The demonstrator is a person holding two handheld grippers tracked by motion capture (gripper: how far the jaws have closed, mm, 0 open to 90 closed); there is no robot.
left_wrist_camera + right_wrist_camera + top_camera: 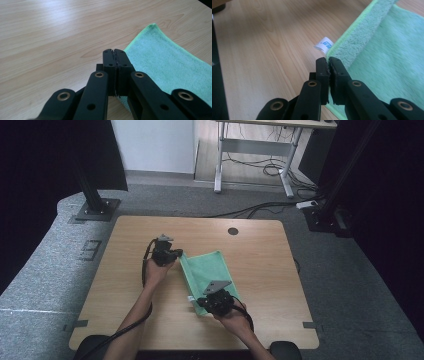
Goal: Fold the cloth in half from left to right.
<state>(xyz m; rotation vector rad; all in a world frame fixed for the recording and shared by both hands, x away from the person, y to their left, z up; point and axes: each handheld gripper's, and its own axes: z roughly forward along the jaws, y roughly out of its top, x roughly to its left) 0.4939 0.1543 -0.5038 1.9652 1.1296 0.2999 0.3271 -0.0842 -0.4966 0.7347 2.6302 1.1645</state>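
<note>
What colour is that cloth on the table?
Mint green cloth, clearest in the right gripper view.

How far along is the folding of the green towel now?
Done: the green towel already looks folded once, its edge doubled near the white label. In hand: the left gripper and right gripper each pinch its left edge. Left: carrying that edge across and releasing.

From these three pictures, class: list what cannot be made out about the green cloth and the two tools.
- Print on the white label: right gripper view, too small.
- Green cloth near edge: high view, hidden by the right tool.
- Cloth corner at the left tool: left gripper view, hidden by the shut jaws.
</note>
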